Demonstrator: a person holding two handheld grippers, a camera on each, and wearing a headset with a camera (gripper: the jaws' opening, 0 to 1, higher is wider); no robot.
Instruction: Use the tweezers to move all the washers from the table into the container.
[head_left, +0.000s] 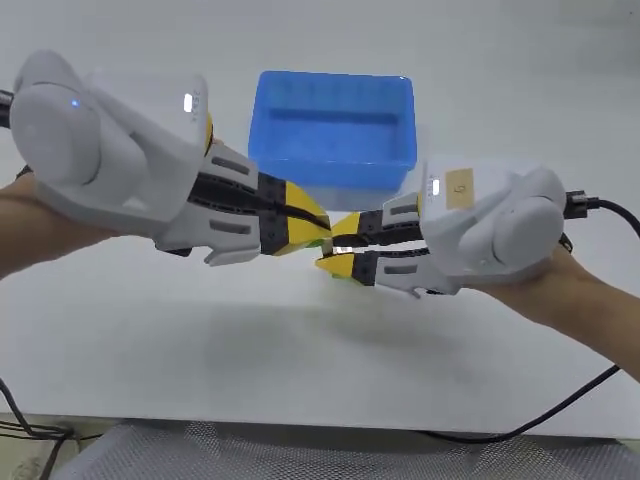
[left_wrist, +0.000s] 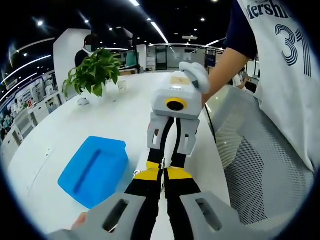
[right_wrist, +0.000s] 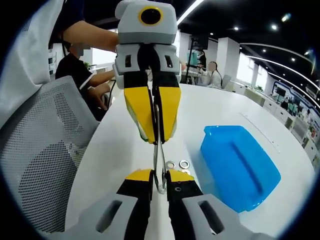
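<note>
A pair of metal tweezers (right_wrist: 159, 150) is gripped from both ends above the white table. My left gripper (head_left: 318, 228) is shut on the upper part, its yellow jaws (right_wrist: 157, 135) pressed together around the blades. My right gripper (right_wrist: 160, 177) is shut on the looped end. The two grippers (left_wrist: 162, 175) meet tip to tip just in front of the blue container (head_left: 335, 160). Two washers (right_wrist: 171, 164) (right_wrist: 184, 163) lie on the table beside the container (right_wrist: 240, 165), right under the tweezers. The container's inside looks empty.
A black cable (head_left: 560, 405) trails from the right gripper over the table's near edge. A mesh chair (right_wrist: 40, 165) stands at that edge. A potted plant (left_wrist: 92, 72) sits far off on the table. People sit in the background.
</note>
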